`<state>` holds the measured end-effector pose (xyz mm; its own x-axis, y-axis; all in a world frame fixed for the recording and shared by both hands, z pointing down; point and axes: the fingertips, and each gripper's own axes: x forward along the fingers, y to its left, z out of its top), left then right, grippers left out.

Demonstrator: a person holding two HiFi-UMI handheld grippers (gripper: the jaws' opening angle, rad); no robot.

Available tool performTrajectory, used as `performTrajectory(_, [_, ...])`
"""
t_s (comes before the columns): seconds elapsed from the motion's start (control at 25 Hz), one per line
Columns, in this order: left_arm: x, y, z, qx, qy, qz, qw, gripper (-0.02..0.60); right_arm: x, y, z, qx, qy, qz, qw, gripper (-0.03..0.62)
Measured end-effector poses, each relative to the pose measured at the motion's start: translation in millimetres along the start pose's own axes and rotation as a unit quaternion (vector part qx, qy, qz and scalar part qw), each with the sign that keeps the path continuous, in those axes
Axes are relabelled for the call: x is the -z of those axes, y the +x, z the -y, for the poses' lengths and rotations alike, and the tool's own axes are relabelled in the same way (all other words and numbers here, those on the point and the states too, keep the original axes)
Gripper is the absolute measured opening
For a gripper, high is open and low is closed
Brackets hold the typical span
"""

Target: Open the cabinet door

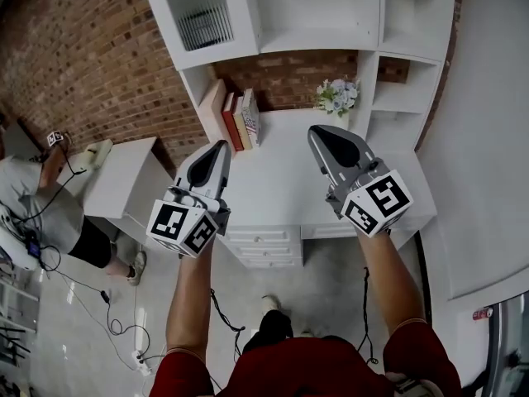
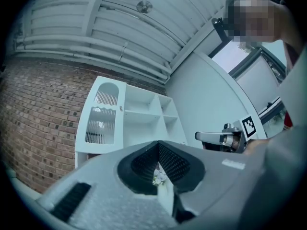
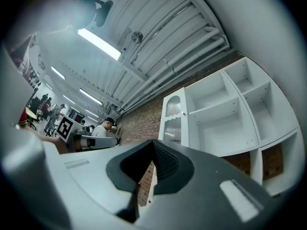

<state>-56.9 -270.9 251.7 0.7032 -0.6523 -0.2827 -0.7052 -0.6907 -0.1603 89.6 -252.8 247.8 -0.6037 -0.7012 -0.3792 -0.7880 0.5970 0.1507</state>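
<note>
The white cabinet door (image 1: 202,15) with ribbed glass closes the top-left compartment of the white shelf unit; it also shows in the left gripper view (image 2: 103,119) and the right gripper view (image 3: 175,121), with a small knob (image 2: 121,108) on its right edge. Both grippers are held up side by side in front of the unit, well short of the door. My left gripper (image 1: 221,145) (image 2: 158,150) is shut and holds nothing. My right gripper (image 1: 315,130) (image 3: 153,145) also looks shut and empty. Each gripper sees the other off to its side.
Open shelves (image 1: 322,11) fill the rest of the unit. On the white desk (image 1: 273,184) below stand books (image 1: 238,118) and a flower pot (image 1: 337,96), above drawers (image 1: 264,246). A small white table (image 1: 124,180) and a person (image 1: 50,213) are at left; cables and a power strip (image 1: 140,361) lie on the floor.
</note>
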Motion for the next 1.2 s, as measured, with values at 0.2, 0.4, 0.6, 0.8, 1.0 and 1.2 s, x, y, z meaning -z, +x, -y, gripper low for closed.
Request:
performTrajectory(0.2, [7, 39, -47, 0.014, 0.000, 0.014, 0.9998, 0.005, 14, 43, 26, 0.014, -0.012, -0.008, 1.000, 0.012])
performTrajectory(0.4, [-3, 82, -107, 0.033, 0.010, 0.030, 0.9990, 0.005, 16, 108, 53, 0.020, -0.026, -0.008, 0.999, 0.012])
performTrajectory(0.6, [-15, 124, -159, 0.057, 0.012, 0.039, 0.9975, 0.005, 15, 166, 79, 0.028, -0.030, -0.005, 0.999, 0.012])
performTrajectory(0.8, [-23, 168, -191, 0.067, 0.018, 0.042, 0.9967, 0.005, 25, 196, 108, 0.041, -0.020, -0.008, 0.999, 0.012])
performTrajectory(1.0, [-39, 212, -204, 0.057, 0.039, 0.043, 0.9967, 0.005, 23, 211, 144, 0.036, -0.013, -0.001, 0.999, 0.012])
performTrajectory(1.2, [-63, 255, -215, 0.024, 0.056, 0.047, 0.9970, 0.005, 12, 214, 188, 0.023, -0.005, -0.007, 1.000, 0.012])
